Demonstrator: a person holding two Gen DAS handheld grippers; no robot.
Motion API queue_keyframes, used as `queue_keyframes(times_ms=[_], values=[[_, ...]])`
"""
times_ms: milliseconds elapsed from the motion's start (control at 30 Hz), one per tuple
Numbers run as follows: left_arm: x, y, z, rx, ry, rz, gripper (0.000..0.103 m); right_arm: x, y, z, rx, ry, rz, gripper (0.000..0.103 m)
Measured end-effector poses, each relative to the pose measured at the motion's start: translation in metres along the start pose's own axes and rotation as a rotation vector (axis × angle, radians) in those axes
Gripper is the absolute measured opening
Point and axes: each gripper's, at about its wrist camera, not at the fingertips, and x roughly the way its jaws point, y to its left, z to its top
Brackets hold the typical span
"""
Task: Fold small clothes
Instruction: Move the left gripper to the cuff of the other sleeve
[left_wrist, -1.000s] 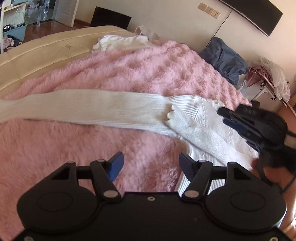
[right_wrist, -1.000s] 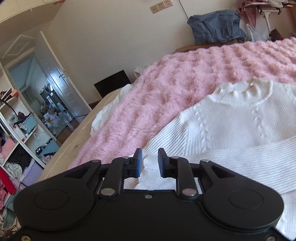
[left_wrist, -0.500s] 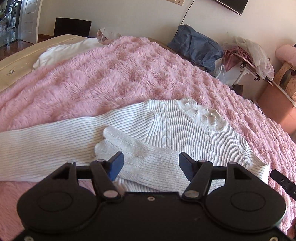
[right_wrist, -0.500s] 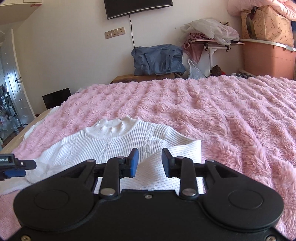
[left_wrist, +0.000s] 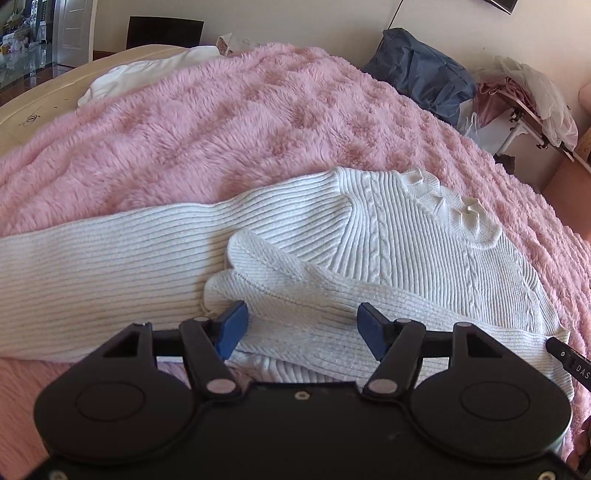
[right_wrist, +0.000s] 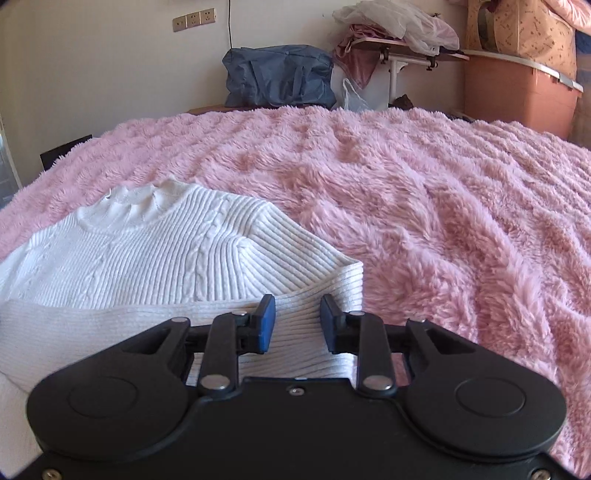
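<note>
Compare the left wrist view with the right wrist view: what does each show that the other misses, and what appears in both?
Only the left wrist view shows the sweater's long sleeve stretched out leftward, the folded-in cuff, and a white garment at the bed's far edge. Only the right wrist view shows the wall sockets and the pink storage box. Both show the white sweater, pink blanket and blue bag.

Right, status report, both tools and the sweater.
Left tool open, right tool open, both empty. White sweater flat on pink blanket, one sleeve folded across. Nothing in the way.
</note>
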Motion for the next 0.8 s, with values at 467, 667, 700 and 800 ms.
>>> queue_keyframes(times_ms=[467,667,700,800], values=[[-0.150,0.079,-0.024,-0.096,-0.199,0.133,0.069,-0.099,0.112,0.012,-0.127,-0.102,0.320,0.030],[-0.207,0.180,-0.054,-0.330,-0.265,0.289,0.069,-0.118,0.184,-0.007,-0.222,-0.097,0.437,0.040],[-0.213,0.200,-0.062,-0.389,-0.285,0.318,0.069,-0.121,0.193,-0.010,-0.227,-0.088,0.456,0.040],[-0.230,0.245,-0.090,-0.522,-0.372,0.415,0.069,-0.126,0.214,-0.019,-0.251,-0.065,0.484,0.040]])
